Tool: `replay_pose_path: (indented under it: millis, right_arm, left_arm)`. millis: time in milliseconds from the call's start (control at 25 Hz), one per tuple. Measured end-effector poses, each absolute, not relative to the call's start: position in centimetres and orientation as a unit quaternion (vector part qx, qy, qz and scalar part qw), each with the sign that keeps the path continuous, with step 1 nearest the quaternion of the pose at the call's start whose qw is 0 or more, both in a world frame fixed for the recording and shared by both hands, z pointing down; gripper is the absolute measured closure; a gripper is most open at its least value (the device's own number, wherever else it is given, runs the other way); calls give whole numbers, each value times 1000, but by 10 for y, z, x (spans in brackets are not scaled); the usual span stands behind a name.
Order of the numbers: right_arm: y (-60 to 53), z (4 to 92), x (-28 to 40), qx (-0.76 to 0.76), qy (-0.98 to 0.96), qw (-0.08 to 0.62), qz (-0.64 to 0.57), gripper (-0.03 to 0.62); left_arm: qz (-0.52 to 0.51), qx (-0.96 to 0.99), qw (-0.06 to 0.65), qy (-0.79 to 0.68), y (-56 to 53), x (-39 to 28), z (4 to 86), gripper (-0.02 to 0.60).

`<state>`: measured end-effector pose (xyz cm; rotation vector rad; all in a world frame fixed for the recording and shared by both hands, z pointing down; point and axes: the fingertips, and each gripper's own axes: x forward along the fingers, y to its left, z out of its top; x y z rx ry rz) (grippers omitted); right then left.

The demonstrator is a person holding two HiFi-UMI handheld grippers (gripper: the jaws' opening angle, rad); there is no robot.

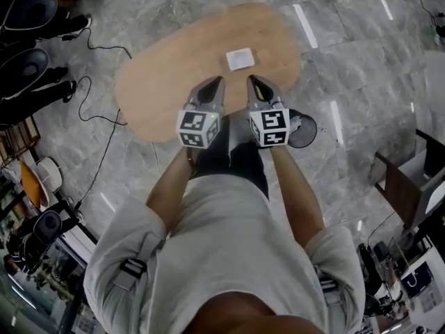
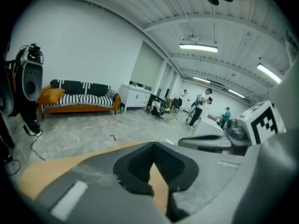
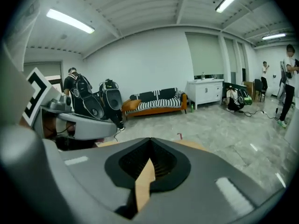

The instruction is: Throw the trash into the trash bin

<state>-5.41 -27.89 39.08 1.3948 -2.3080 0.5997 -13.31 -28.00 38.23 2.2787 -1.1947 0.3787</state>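
Risk: the flat white scrap [image 1: 240,59] lies thin on the table [image 1: 160,82]; my left tongs [image 1: 219,81] and right tongs [image 1: 252,80], both clenched empty, may skid over it.

Your left gripper [image 2: 153,147] has its jaws closed, with nothing between them; the wooden table [image 2: 46,171] lies under it; your right gripper [image 2: 194,143] is just beside it; a striped sofa [image 2: 79,97] stands far off.

I see a wooden table [image 1: 160,82] ahead, cables [image 1: 104,155] on the floor left, a striped sofa [image 2: 79,99] far off.
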Motion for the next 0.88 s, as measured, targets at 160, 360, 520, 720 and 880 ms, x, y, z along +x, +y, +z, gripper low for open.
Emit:
replay_pose_path:
  millis: [160,360,520,720,880]
  right_arm:
    - [-313,428,-67,501,-806,211,233,586]
    - [-335,488,-77,497,-793,235,264,586]
    - [-340,542,-78,496,-779,243,297,586]
    - [-348,597,-81,497,-763,257,323,586]
    - [-354,626,-86,501,-753,259,339,586]
  left_arm:
    - [158,840,291,-429,-310,-146,426,563]
    - [179,838,309,-411,-341,-159,499,563]
    - [206,833,331,-393,-348,-159,554,563]
    - [231,836,351,-352,-346,-149,604,563]
    - [244,834,362,-338,-340,-149,626,563]
